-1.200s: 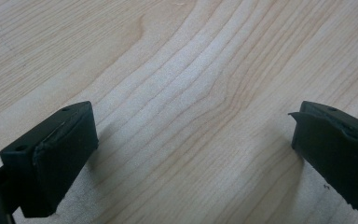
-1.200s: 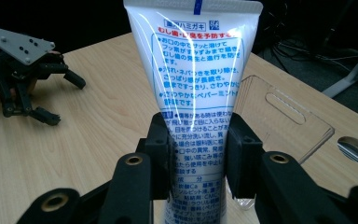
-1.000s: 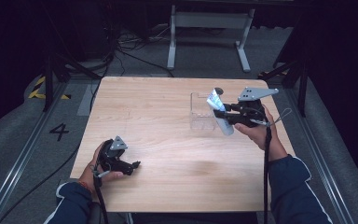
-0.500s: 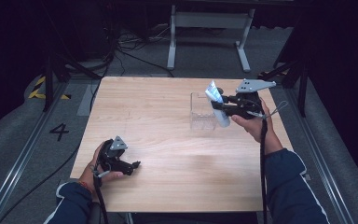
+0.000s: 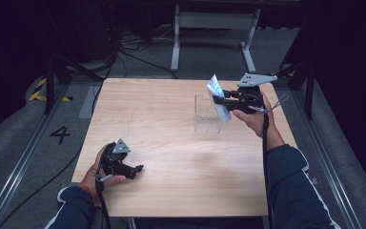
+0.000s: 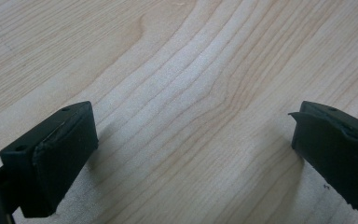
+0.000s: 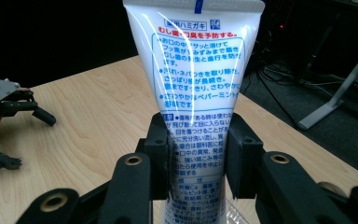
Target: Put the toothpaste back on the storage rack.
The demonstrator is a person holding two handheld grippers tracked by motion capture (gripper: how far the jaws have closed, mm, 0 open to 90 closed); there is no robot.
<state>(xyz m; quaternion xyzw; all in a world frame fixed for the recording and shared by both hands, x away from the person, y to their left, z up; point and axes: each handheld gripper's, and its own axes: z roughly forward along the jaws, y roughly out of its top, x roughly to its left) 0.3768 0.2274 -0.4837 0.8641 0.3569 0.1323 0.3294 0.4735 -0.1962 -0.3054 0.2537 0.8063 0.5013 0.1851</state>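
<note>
While the left gripper [image 5: 136, 168] is rested low at the near left corner of the wooden table [image 5: 162, 119], held in the left hand [image 5: 102, 169], its jaws are seen standing wide apart with nothing between them; in the left gripper view, bare wood grain is framed by the two black pads [image 6: 51, 158]. Toward the middle right of the table, a clear plastic container [image 5: 207, 113] is set upright on the wood. Just beside it and above it, a white toothpaste tube [image 5: 218, 98] is held off the table, tilted, its flat crimped end uppermost. The tube is clamped by the right gripper [image 5: 225, 101], carried in the right hand [image 5: 252, 117] at the far right edge. In the right gripper view, the jaws are pressed against both sides of the toothpaste tube [image 7: 196, 93] low on its body, blue and red print facing the camera, and the left gripper [image 7: 0, 121] is seen farther off across the table.
</note>
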